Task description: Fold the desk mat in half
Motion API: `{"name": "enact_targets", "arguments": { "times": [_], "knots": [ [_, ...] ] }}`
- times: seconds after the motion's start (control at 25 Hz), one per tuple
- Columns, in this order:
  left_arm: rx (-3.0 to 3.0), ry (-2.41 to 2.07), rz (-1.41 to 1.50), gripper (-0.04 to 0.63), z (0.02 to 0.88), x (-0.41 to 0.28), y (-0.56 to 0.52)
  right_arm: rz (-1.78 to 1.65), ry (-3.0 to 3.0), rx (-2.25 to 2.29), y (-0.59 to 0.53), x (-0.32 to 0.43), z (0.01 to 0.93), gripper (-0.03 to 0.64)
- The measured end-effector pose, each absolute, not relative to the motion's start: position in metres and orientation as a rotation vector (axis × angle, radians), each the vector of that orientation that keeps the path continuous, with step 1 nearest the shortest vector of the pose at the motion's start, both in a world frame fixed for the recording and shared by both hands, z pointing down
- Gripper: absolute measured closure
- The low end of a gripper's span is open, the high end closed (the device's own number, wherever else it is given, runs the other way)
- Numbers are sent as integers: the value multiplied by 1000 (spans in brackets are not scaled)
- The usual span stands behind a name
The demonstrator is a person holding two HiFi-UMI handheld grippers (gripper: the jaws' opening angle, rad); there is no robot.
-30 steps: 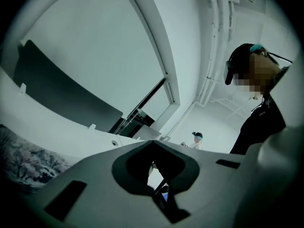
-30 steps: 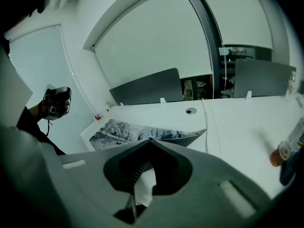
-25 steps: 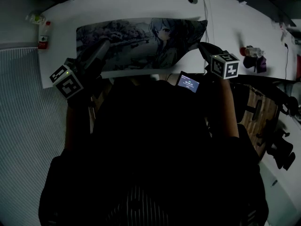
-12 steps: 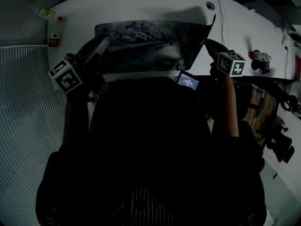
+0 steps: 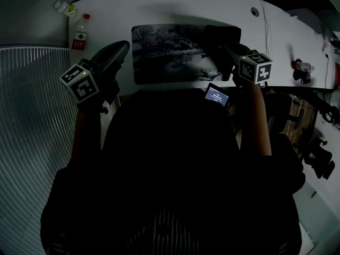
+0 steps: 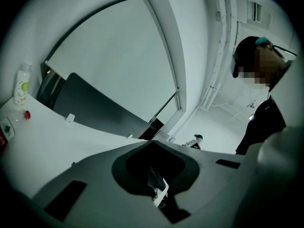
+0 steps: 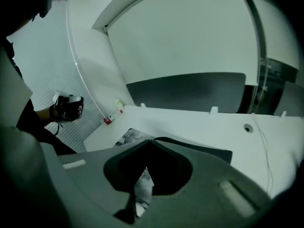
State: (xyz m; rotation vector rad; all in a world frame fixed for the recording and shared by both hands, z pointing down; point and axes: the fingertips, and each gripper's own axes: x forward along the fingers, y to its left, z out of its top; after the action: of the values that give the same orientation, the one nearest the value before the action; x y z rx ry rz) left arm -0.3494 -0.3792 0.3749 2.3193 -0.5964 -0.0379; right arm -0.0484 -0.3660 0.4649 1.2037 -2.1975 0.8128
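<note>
The desk mat (image 5: 170,54) lies print-up on the white desk (image 5: 175,7). Its right end is turned over as a dark flap (image 5: 223,35). My right gripper (image 5: 227,51) is shut on that flap's edge. In the right gripper view, the print (image 7: 128,136) and the dark underside (image 7: 199,151) lie just past the closed right gripper (image 7: 151,141). My left gripper (image 5: 123,47) hovers at the mat's left edge. In the left gripper view its tips (image 6: 153,142) meet, and only a sliver of print shows through the slot.
A bottle (image 5: 66,8) and a small red-capped item (image 5: 81,36) stand at the desk's far left. A cable hole (image 5: 255,10) and a cable are at the far right. A lit small screen (image 5: 217,95) sits at the near edge, with clutter (image 5: 300,67) beyond the right gripper.
The right gripper has carried the mat's right end up and over to the left, so its dark underside now shows. The left gripper has slid left from over the mat to its left edge.
</note>
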Motion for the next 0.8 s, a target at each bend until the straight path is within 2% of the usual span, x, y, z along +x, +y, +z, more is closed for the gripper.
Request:
{"name": "enact_targets", "arguments": {
  "times": [0.28,0.48,0.64,0.8],
  "knots": [
    [2271,-684,-121,589,378,-415,-384,782,-2191,689,-357,-217,505,607],
    [2240,-748,-177,589,378,-449,-382,815,-2203,361,-333,-307,535,607],
    [2211,-777,-211,589,380,-468,-379,842,-2185,188,-309,-358,547,607],
    [2172,-787,-190,589,400,-469,-368,844,-2097,189,-304,-370,592,606]
  ]
}}
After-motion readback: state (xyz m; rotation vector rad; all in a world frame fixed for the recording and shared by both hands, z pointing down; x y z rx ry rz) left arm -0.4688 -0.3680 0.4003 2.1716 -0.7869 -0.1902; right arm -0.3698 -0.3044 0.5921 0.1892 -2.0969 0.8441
